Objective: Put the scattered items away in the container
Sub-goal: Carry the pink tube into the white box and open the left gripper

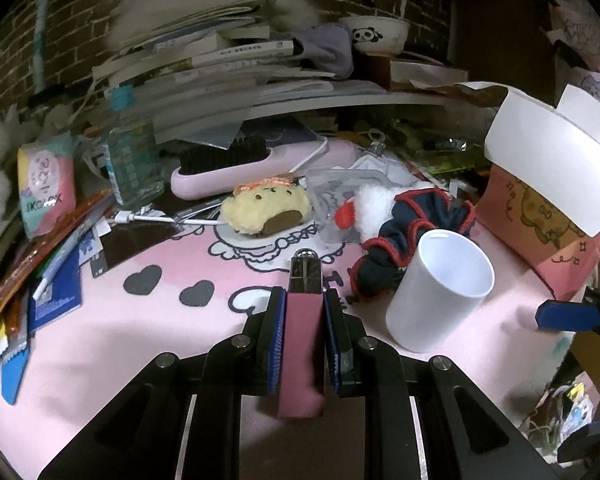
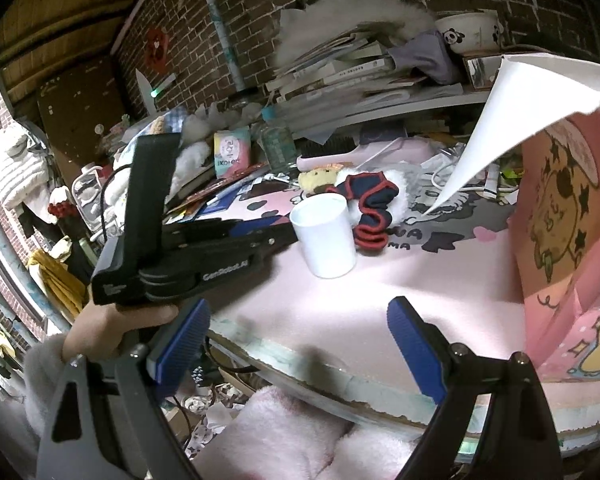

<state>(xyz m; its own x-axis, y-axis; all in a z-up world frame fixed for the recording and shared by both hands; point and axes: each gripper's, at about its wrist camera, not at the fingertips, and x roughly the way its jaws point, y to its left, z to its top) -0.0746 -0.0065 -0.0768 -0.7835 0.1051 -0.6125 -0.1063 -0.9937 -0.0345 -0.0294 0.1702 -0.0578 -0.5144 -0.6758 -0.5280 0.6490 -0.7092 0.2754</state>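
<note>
My left gripper (image 1: pixel 303 312) is shut on a pink stick-shaped item with a clear metal-tipped end (image 1: pixel 303 320), held above the pink desk mat (image 1: pixel 120 340). A white cup (image 1: pixel 440 292) stands just right of it, tilted in this view; it also shows in the right wrist view (image 2: pixel 324 236). Behind it lie a navy-and-red scrunchie (image 1: pixel 412 236) and a yellow plush toy (image 1: pixel 264 208). The pink cartoon box (image 1: pixel 540 216) with white flaps stands at the right, large in the right wrist view (image 2: pixel 572 224). My right gripper (image 2: pixel 300 344) is open and empty over the mat's near edge.
A pink hairbrush (image 1: pixel 260 164), a clear bottle (image 1: pixel 132 160), snack packets (image 1: pixel 44 184) and booklets (image 1: pixel 56 280) crowd the back and left. A shelf with stacked books (image 1: pixel 220 60) and a panda bowl (image 1: pixel 374 34) overhangs the back. The left gripper's body (image 2: pixel 188 256) shows in the right wrist view.
</note>
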